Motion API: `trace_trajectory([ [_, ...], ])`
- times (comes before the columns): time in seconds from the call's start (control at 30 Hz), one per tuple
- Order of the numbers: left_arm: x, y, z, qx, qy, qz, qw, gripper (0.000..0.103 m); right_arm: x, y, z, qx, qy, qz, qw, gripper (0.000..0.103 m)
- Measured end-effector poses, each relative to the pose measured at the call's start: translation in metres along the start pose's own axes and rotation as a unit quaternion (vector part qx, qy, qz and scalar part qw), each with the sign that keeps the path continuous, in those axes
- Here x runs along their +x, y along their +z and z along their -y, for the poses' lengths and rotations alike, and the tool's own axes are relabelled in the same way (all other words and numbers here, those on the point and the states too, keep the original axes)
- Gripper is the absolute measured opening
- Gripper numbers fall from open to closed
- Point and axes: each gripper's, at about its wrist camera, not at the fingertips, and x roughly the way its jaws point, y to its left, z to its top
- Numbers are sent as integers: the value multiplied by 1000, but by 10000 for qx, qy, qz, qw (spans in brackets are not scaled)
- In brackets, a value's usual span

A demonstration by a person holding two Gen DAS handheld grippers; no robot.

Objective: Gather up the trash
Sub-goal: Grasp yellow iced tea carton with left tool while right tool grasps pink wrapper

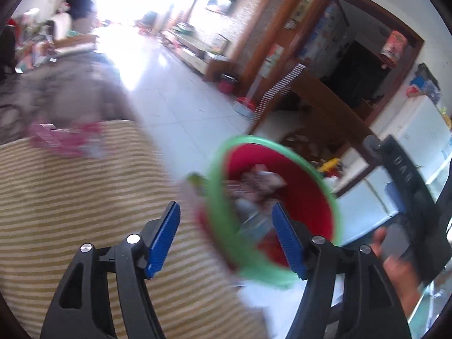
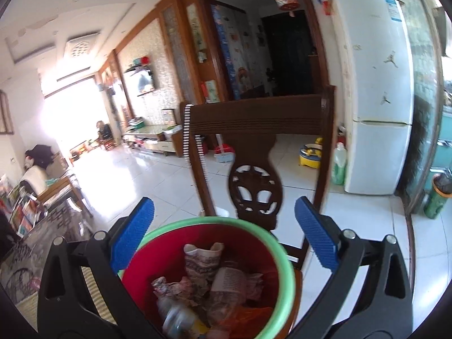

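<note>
Two views catch one red bin (image 2: 209, 257) with a green rim, part-filled with crumpled paper (image 2: 203, 262) and a plastic bottle (image 2: 175, 317). From the left gripper (image 1: 226, 237), fingers spread wide and empty, the bin (image 1: 305, 197) is blurred and seems tipped, mouth toward the camera, beside a striped cloth (image 1: 70, 212). The right gripper (image 2: 223, 234), jaws wide and empty, hovers over its upward-facing mouth; only here show a carved chair (image 2: 254, 152) and white fridge (image 2: 375, 84).

The open mouth of the red bin (image 2: 209, 257) lies clear between spread jaws, while the wooden chair (image 2: 255, 152) blocks passage just beyond.
</note>
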Motion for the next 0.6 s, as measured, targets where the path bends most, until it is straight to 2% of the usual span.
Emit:
trace_trajectory([
  [0.07,-18,-5,-32,-78,312,93,9994,68,-1,-2,-13,-131,251,-80,9996,98],
  [0.17,-57,-13,-104,-300,1131,283,9927,69,1,-10,-42,-415,790,-415,9951,98],
  [0.27,-99,-16,-182,-611,2070,370,9757,72,-1,-22,-76,-792,1217,-739,9866,98],
  [0.3,-113,-15,-208,-749,2303,410,9694,72,-5,-25,-88,-903,1340,-779,9838,98],
  [0.37,-135,-11,-248,-900,2673,476,9582,79,-13,-30,-104,-1032,1551,-790,9793,98],
  [0.47,-166,1,-323,-905,3283,222,9400,82,-22,-39,-129,-1222,1793,-858,9724,98],
  [0.6,-179,14,-397,-1025,3538,-375,9289,84,-25,-51,-156,-1427,1932,-1018,9654,98],
])
